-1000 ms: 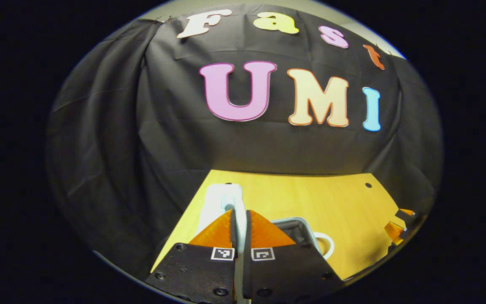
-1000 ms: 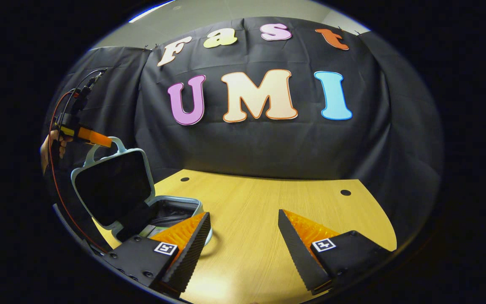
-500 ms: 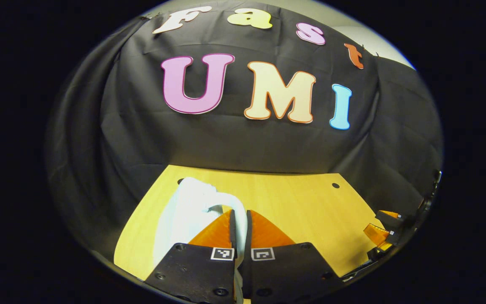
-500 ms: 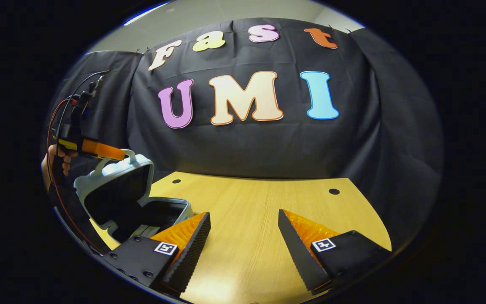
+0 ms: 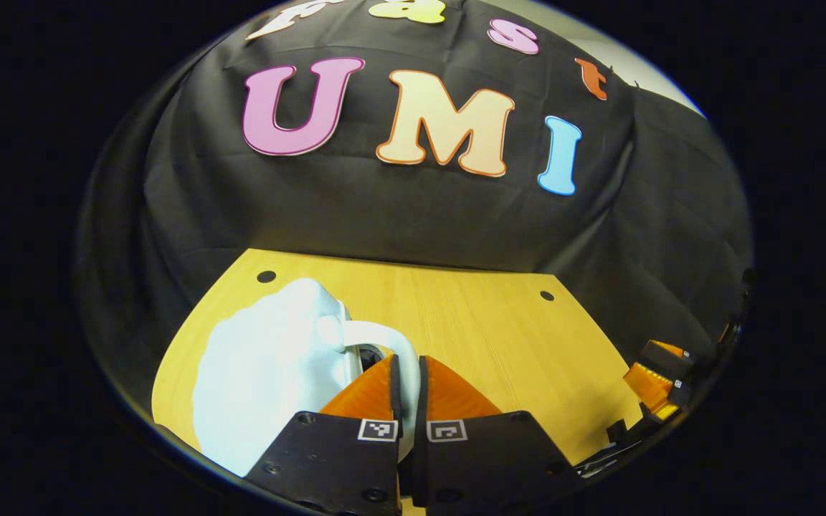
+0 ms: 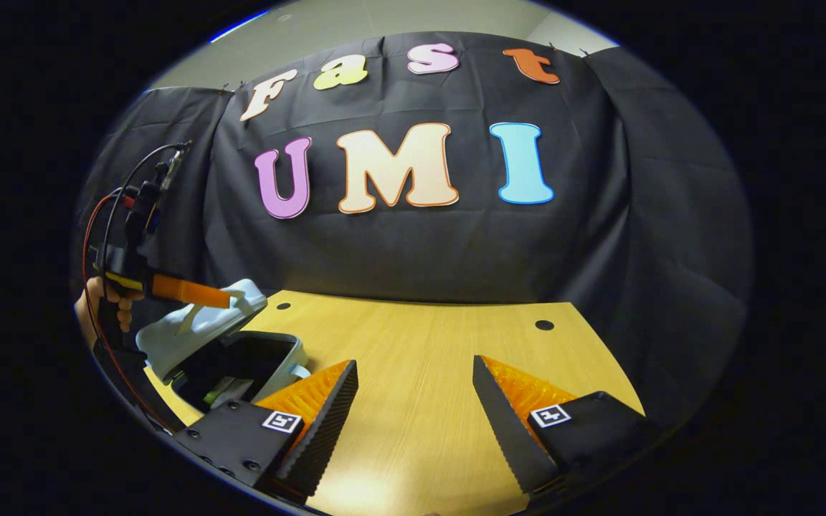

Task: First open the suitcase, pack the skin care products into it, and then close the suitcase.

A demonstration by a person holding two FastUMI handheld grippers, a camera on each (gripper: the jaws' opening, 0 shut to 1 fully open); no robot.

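Note:
A pale blue-white suitcase (image 6: 198,330) stands at the left of the wooden table, its lid tilted low over the base with a gap still showing the dark inside. My left gripper (image 5: 407,369) is shut on the lid's white handle (image 5: 384,337), and the lid's outer shell (image 5: 269,373) spreads out to the left of the fingers. From the right gripper view, that left gripper (image 6: 223,299) is at the far left with a hand (image 6: 101,308) holding it. My right gripper (image 6: 413,380) hovers open over the bare table, holding nothing. A greenish item (image 6: 223,387) lies inside the base.
The wooden table (image 6: 427,358) has small round holes near its back edge (image 6: 544,325). Black cloth walls close the booth behind and at the sides. In the left gripper view the right gripper (image 5: 660,380) is at the far right edge of the table.
My left gripper has swung the lid down by its handle, from nearly upright to low over the base. The right gripper has stayed open in place.

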